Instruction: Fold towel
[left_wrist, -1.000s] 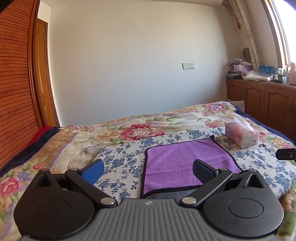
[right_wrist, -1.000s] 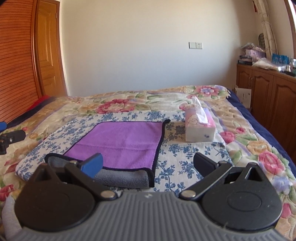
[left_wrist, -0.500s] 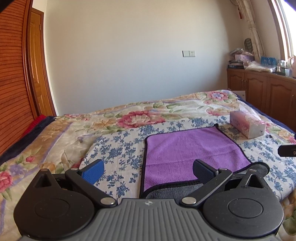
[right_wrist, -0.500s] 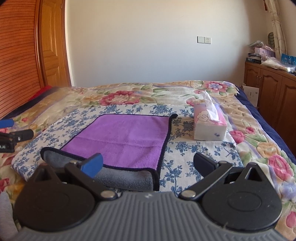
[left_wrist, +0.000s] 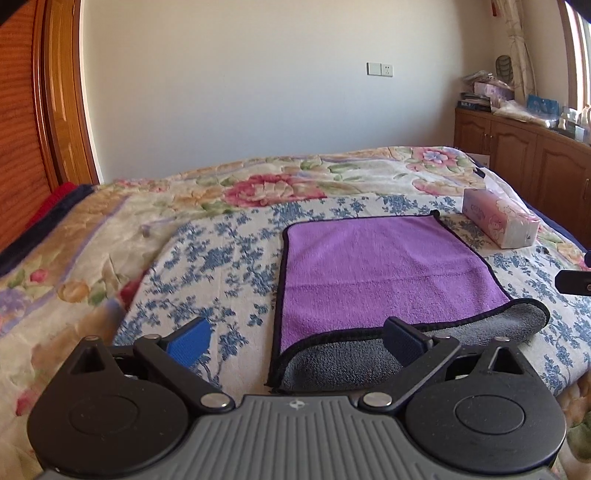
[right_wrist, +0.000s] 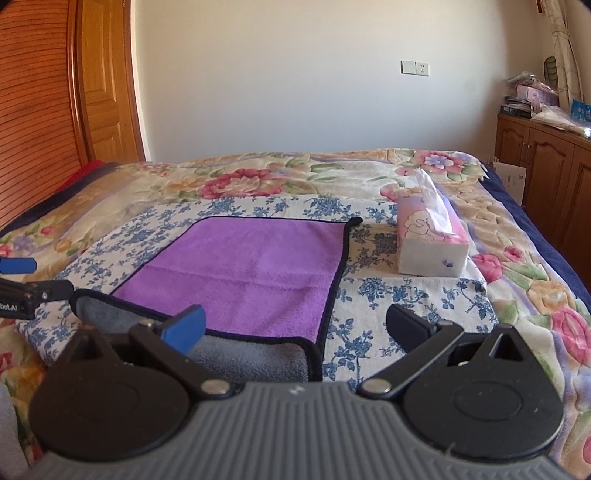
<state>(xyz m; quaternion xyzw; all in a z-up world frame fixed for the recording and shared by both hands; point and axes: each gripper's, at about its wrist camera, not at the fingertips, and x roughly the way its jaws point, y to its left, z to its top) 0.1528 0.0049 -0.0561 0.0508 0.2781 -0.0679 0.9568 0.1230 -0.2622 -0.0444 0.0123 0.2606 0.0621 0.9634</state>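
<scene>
The left tongs hang spread wide and empty over the bed, and they sit where they do for a reason: the towel's near left corner lies just ahead of them, between the blue pad on the left and the dark pad on the right, so a short push forward would seem enough to pinch it. The towel itself lies flat on the blue-flowered sheet, purple face up, its near hem rolled over to show grey backing; that raised roll probably gives both tongs an edge to bite. Further right, the right tongs are likewise wide apart and hold nothing, lined up on the opposite near corner, which sits ahead between their pads, nearer the blue one. With a tool at each corner, the hem could be carried evenly toward the far edge. Beyond and right of the right tongs stands a tissue box, beside the towel but apart from it.
</scene>
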